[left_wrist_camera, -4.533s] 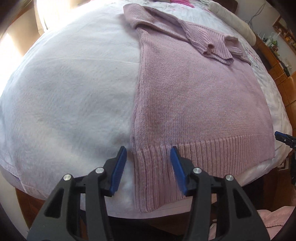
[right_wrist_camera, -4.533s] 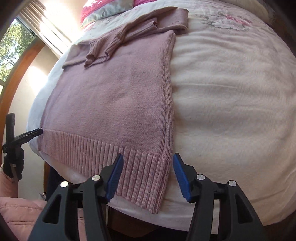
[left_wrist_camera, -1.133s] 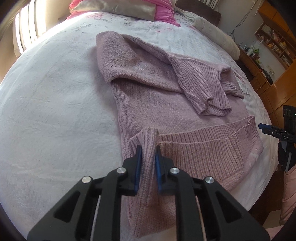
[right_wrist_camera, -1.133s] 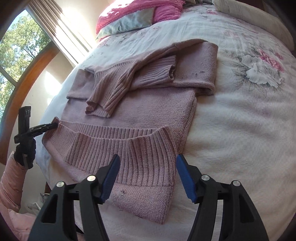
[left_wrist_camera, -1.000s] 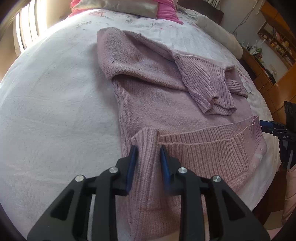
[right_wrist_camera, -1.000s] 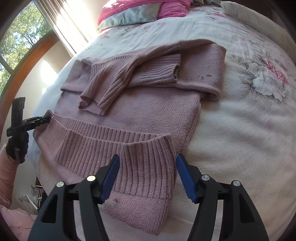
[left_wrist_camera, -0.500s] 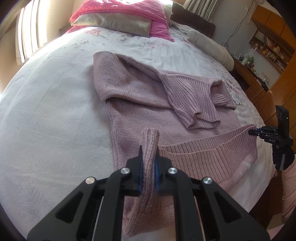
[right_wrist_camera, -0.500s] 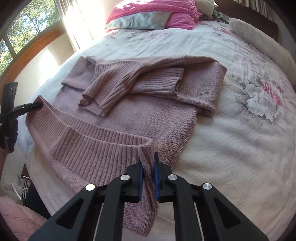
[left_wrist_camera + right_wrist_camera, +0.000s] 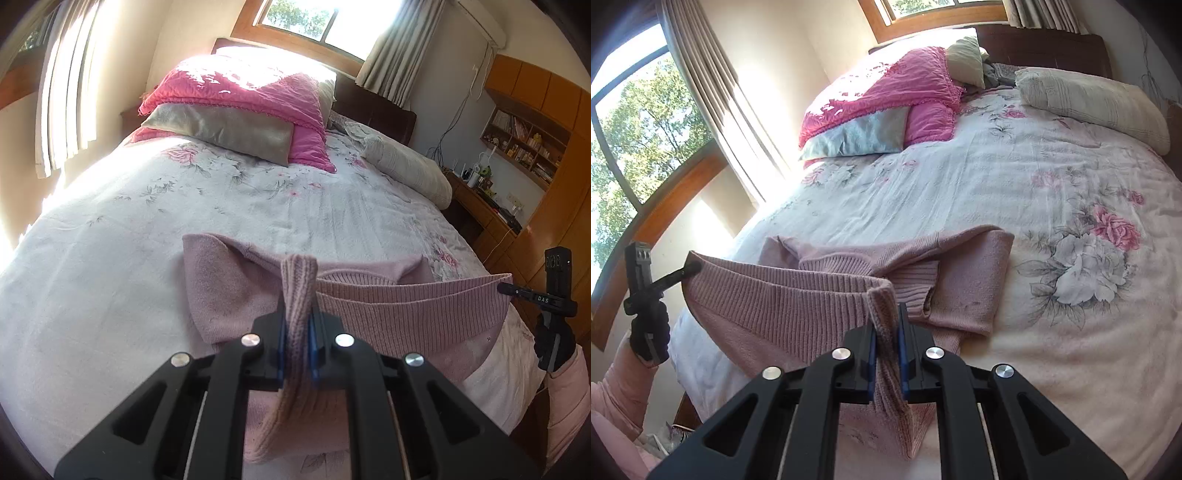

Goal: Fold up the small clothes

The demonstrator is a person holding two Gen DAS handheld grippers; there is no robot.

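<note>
Pink sweater (image 9: 413, 314) hem, lifted, is pinched by left gripper (image 9: 297, 341) and right gripper (image 9: 886, 341) fingers.

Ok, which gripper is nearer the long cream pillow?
Right. The right gripper clamps the sweater hem corner nearest the cream pillow; the left gripper clamps the opposite corner, farther away.

The lifted ribbed hem (image 9: 406, 306) of the sweater (image 9: 964, 280) hides the sweater's body and folded sleeves behind it, and each gripper's black frame covers the near edge of the bed (image 9: 1071, 332). The person's sleeve (image 9: 617, 391) is cut off by the picture's edge. Items on the far right shelves (image 9: 524, 144) are too small to identify.
</note>
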